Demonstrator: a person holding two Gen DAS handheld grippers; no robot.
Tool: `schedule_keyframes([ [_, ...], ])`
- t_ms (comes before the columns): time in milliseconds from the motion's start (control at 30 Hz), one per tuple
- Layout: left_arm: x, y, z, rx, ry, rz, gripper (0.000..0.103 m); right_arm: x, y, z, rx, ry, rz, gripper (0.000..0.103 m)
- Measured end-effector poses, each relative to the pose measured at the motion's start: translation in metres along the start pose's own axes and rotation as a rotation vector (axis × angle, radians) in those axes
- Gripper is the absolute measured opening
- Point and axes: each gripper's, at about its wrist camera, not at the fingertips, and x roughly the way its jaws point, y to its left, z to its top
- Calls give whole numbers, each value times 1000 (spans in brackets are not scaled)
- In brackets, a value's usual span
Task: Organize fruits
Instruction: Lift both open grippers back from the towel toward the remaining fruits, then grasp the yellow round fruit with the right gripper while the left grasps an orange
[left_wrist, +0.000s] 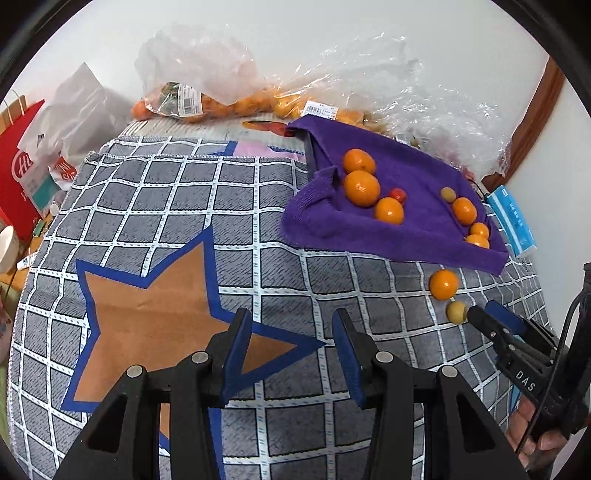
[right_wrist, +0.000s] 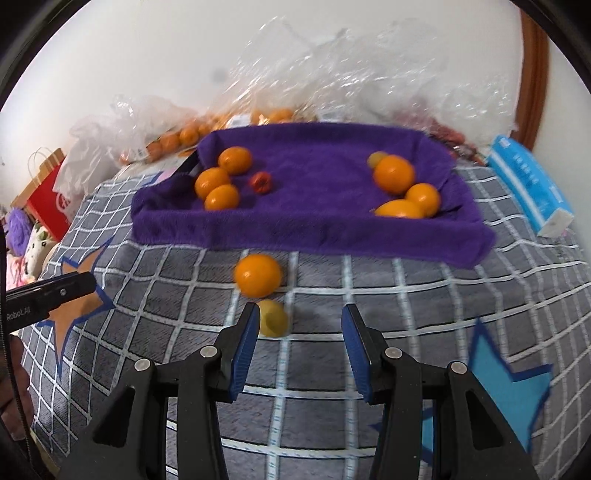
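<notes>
A purple cloth (left_wrist: 406, 229) (right_wrist: 314, 221) lies on the chequered blanket and carries two clusters of oranges (left_wrist: 362, 187) (right_wrist: 394, 173) plus a small red fruit (left_wrist: 398, 195) (right_wrist: 261, 182). In front of it, on the blanket, sit a loose orange (left_wrist: 443, 284) (right_wrist: 258, 275) and a small yellow fruit (left_wrist: 457, 312) (right_wrist: 273, 318). My right gripper (right_wrist: 299, 325) (left_wrist: 484, 309) is open, and its left fingertip is right beside the yellow fruit. My left gripper (left_wrist: 291, 325) is open over the orange star with nothing between its jaws.
Clear plastic bags of oranges (left_wrist: 207, 103) (right_wrist: 184, 134) pile along the back wall. A blue tissue pack (left_wrist: 513, 221) (right_wrist: 528, 188) lies right of the cloth. A red paper bag (left_wrist: 18, 177) stands off the blanket's left side. A hand (left_wrist: 535, 435) holds the right gripper.
</notes>
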Motion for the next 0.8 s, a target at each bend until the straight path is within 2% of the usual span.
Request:
schedule_keyframes([
  [67,4,1,0,1,9,1,43,5,5,0,-14,7,2,47],
  [167,7,2,0,-3,16,-3,43,15,8,1,-21,26,9,40],
  [233,9,2,0,-6,20,-2,43,19,8,0,-22,40,24,25],
  [467,13,-12,2,16,33,-1,43,2,-3,-1,-23,-15,9,25],
  [800,26,-70,-6,102,74,-33,43,-24,-57,-10,45,-50,-24,25],
])
